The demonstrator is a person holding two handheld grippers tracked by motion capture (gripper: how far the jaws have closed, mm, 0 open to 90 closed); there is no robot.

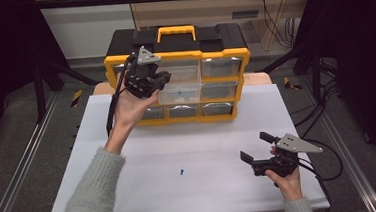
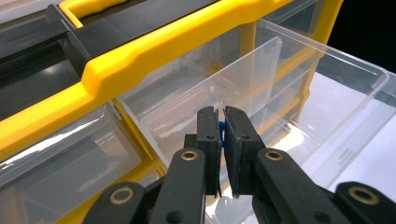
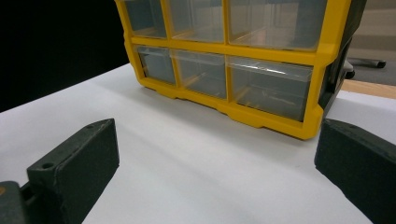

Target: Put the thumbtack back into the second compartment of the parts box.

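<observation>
In the high view, the left gripper (image 1: 160, 81) was raised over a pulled-out clear drawer (image 1: 179, 93) in the middle row of a yellow and black organizer box (image 1: 176, 54) that stood at the far side of the white counter (image 1: 131, 190). The right gripper (image 1: 256, 147) rested low over the counter near the person's right edge, well apart from the box, and a second small blue piece (image 1: 181, 172) lay alone on the bare counter between the two forearms. In the left gripper view, the jaws were pressed nearly together on a small blue piece (image 2: 220, 127), pinched just between the pads and held over the open drawer (image 2: 327, 93), beside its clear divider (image 2: 252, 74); the piece looked carried but not yet let go, so that drop was probably the step in hand. In the right gripper view, the jaws stood spread wide with nothing between them, facing the lower drawers (image 3: 268, 86) of the box (image 3: 322, 70) across the empty counter (image 3: 196, 168). Judged from this, one piece was nearly stowed, while the piece on the counter remained to be fetched and the drawer remained to be pushed shut.
</observation>
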